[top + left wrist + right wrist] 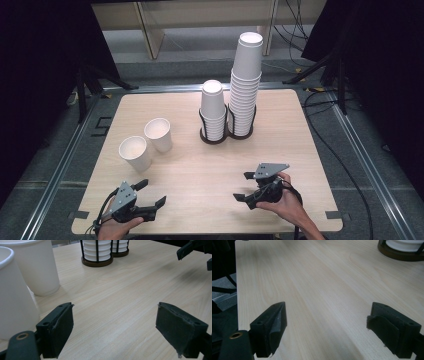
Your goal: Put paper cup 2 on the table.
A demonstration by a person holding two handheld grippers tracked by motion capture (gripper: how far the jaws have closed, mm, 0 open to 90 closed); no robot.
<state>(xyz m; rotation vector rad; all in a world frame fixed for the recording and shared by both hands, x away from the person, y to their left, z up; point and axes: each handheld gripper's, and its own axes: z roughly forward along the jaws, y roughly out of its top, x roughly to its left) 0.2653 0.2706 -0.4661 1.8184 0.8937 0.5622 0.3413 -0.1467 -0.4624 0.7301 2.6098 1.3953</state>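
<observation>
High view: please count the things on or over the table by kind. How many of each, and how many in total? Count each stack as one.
Loose paper cups: 2
Stacks of paper cups: 2
Wire cup holders: 2
Grippers, left gripper and right gripper: 2
Total: 8

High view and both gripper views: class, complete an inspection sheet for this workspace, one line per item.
Surface: wooden table, bare between the grippers.
Job's things: near cup and far cup upright, side by side; short stack and tall stack in wire holders.
Clutter: nothing seen.
Grippers: left gripper and right gripper, jaws open, nothing between them.
Cables: black cables on the floor at right.
Surroundings: dark curtains, wooden frame behind.
</observation>
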